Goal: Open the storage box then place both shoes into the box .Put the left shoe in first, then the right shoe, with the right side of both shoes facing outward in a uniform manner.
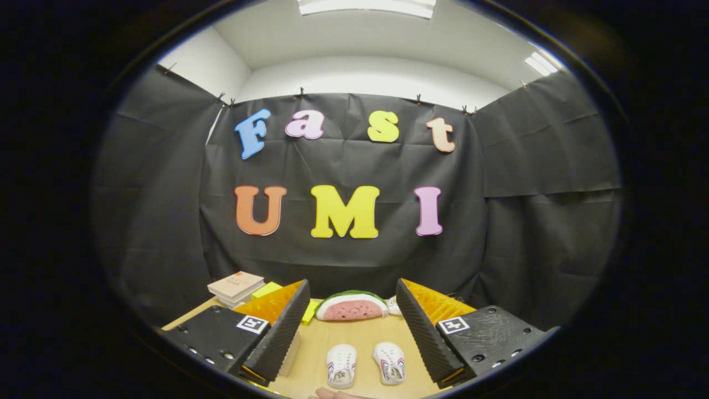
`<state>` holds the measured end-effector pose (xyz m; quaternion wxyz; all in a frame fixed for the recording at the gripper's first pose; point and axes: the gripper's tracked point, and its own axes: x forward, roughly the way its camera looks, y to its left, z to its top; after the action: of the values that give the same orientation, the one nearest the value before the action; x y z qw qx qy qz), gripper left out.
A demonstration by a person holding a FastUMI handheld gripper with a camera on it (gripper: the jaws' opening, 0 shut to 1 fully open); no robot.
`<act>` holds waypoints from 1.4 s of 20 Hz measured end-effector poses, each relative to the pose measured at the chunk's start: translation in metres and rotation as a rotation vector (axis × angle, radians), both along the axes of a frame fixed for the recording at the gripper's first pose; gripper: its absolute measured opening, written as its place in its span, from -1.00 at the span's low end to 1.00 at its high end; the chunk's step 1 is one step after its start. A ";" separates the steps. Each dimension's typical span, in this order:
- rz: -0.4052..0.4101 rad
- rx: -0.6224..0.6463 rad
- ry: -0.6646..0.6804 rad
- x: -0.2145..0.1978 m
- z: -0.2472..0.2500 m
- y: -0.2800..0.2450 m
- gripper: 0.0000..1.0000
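Two shoes (365,364) are seen side by side on the table (354,338), between the spread, empty fingers of the gripper (352,332). A watermelon toy (352,306) lies beyond, books (235,286) far left. Opening step judged not begun; the box must be located first.

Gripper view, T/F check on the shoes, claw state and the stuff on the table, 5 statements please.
1. The claw is open, with nothing between its fingers. True.
2. Two white shoes lie side by side on the table, seen between the fingers. True.
3. One shoe is already gripped in the claw. False: both lie on the table, untouched.
4. A watermelon-slice toy lies beyond the shoes, near the black cloth wall. True.
5. The stack of books sits between the two shoes. False: it sits at the table's far corner, beyond one finger, away from the shoes.
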<state>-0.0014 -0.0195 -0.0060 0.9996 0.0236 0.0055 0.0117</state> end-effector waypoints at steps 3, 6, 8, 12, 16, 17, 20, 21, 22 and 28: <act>0.002 -0.007 0.012 0.000 -0.006 -0.003 0.90; 0.004 -0.008 0.028 -0.002 -0.010 -0.006 0.90; 0.008 -0.018 0.043 -0.001 -0.015 -0.007 0.90; 0.043 -0.017 0.091 0.002 -0.031 -0.006 0.90; 0.105 0.008 0.162 0.018 -0.056 -0.001 0.90; 0.127 0.021 0.189 0.025 -0.064 0.003 0.90; 0.197 0.076 0.285 0.048 -0.090 0.010 0.90; 0.216 0.098 0.318 0.058 -0.100 0.011 0.90; 0.245 0.125 0.349 0.068 -0.107 0.014 0.91; 0.388 0.234 0.521 0.138 -0.160 0.037 0.92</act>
<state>0.1371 0.0176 -0.1664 0.9343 0.1387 0.2635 0.1958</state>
